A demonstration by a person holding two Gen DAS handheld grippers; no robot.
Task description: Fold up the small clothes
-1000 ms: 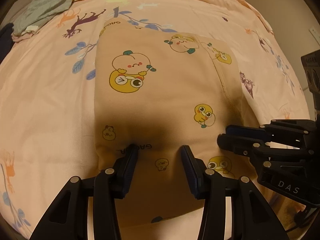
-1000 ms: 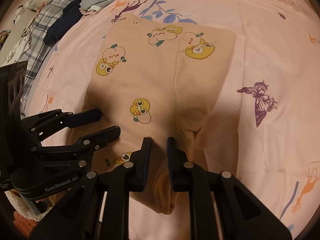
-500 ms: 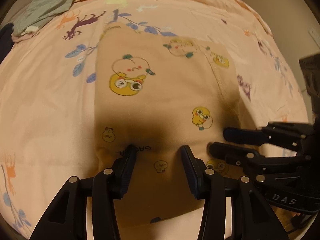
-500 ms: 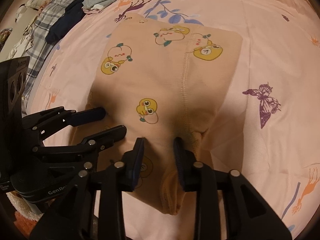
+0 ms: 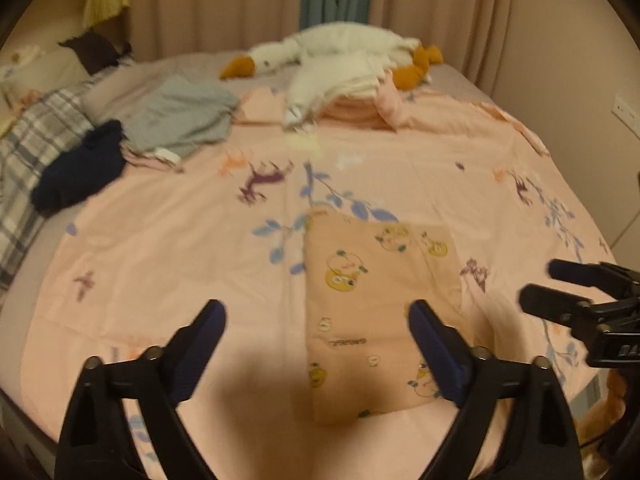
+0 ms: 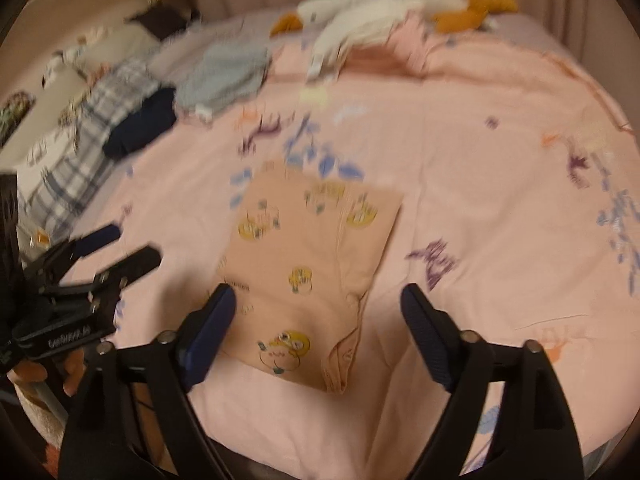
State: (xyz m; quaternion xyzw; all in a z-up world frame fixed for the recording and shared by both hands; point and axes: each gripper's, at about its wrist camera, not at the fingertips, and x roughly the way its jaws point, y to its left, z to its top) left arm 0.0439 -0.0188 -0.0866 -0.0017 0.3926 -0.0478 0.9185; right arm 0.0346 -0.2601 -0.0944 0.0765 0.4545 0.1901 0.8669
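Both grippers, left gripper [image 5: 316,344] & right gripper [image 6: 318,332], are hanging wide open, gripping nothing, above the folded peach duck-print cotton garment [image 5: 376,312] on the pink printed bed sheet [image 5: 180,240]; risk: loose fold is springing open w/o pressing.

I see beige curtains [image 5: 248,4] at twelve o'clock, a pink printed bedspread [image 5: 400,168] filling the view, a wall socket [image 5: 626,114] at two o'clock, dim warm light

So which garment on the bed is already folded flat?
The peach duck-print garment, a neat rectangle near both open grippers; the grey and navy clothes lie crumpled.
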